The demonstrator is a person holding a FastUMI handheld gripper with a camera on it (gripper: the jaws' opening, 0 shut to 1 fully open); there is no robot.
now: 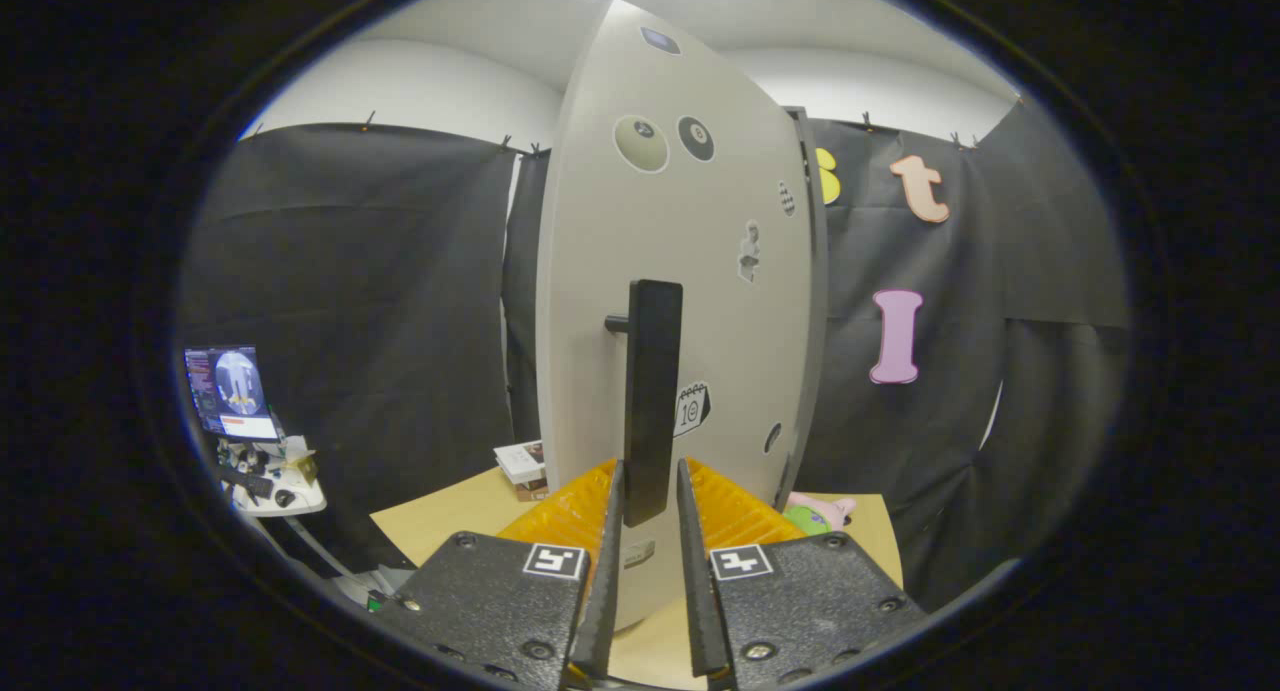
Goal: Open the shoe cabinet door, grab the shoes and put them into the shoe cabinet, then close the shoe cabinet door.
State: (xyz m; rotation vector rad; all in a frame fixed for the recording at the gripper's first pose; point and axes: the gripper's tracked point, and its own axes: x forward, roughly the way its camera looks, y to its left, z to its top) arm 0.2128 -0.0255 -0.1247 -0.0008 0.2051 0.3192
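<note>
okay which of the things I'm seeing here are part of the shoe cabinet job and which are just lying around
Part of the job:
cabinet door
black door handle, its lower end between the fingers of the gripper

Just lying about:
pink plush toy
small box on the table
monitor

I count one cabinet door point(680, 271) with one black handle point(652, 401). On it I see two round ball stickers point(668, 141). My one gripper point(650, 506) has two fingers point(612, 531) flanking that handle. One monitor point(232, 393), one pink plush toy point(822, 511).
</note>
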